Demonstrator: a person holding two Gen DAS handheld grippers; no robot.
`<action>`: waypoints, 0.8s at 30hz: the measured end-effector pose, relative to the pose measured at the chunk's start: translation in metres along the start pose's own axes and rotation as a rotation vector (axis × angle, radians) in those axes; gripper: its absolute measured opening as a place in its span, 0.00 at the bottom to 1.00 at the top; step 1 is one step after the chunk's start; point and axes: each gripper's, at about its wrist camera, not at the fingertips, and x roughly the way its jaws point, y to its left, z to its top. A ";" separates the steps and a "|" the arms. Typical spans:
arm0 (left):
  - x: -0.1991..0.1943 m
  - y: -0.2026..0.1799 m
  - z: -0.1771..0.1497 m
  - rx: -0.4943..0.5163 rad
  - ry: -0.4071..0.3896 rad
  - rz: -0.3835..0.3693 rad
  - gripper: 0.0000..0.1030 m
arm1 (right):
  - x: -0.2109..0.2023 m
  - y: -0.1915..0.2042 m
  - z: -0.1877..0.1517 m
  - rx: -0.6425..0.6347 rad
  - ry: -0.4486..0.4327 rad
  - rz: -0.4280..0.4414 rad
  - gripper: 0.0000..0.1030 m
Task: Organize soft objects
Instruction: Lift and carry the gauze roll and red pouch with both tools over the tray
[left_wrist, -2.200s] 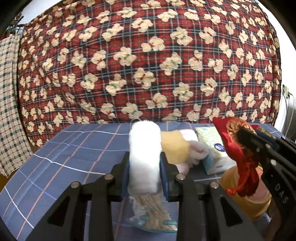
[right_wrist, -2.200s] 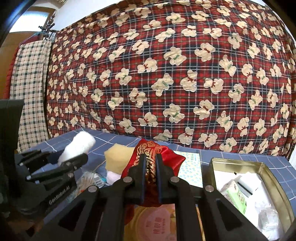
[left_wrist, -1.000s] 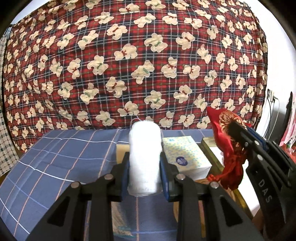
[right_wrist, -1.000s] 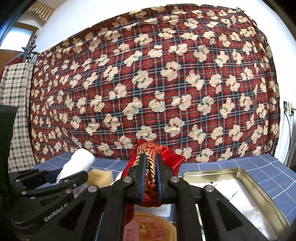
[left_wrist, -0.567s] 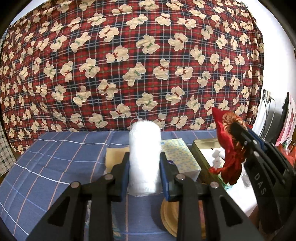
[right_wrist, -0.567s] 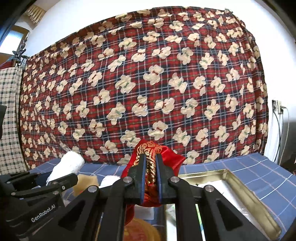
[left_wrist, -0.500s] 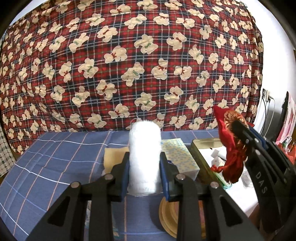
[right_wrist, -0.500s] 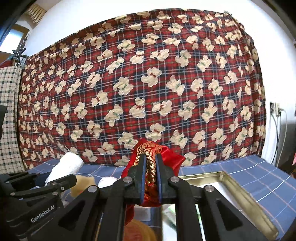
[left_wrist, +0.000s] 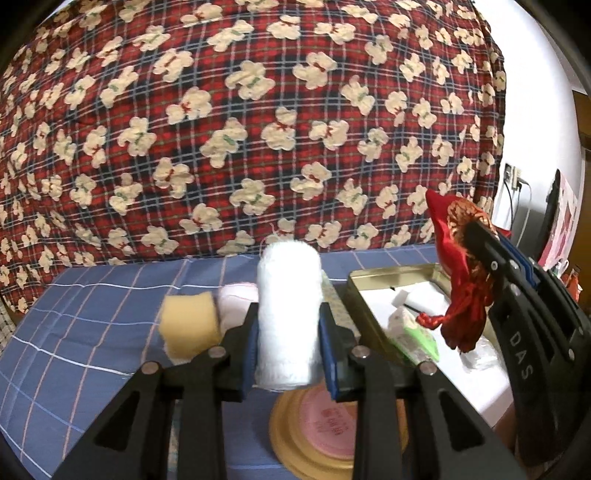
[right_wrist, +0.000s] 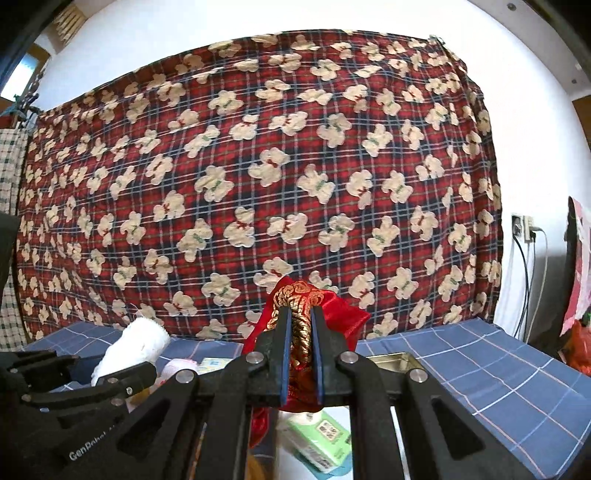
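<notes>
Black plastic right gripper (left_wrist: 476, 236), seen side-on from the left wrist: white lettering "DAS"; black plastic left gripper (right_wrist: 122, 373), seen from the right wrist: partly hidden white lettering "GenRobot"; print on the green-and-white packet (right_wrist: 321, 439) illegible.

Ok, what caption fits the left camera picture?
Left gripper squeezing a white towel roll near the metal tin.
</notes>
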 end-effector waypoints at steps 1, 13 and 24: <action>0.001 -0.004 0.000 0.005 0.003 -0.006 0.27 | 0.000 -0.003 0.000 0.004 0.002 -0.005 0.11; 0.016 -0.045 0.007 0.044 0.072 -0.115 0.27 | 0.010 -0.038 0.000 0.045 0.061 -0.131 0.11; 0.033 -0.078 0.006 0.078 0.134 -0.176 0.27 | 0.011 -0.060 0.001 0.045 0.075 -0.201 0.11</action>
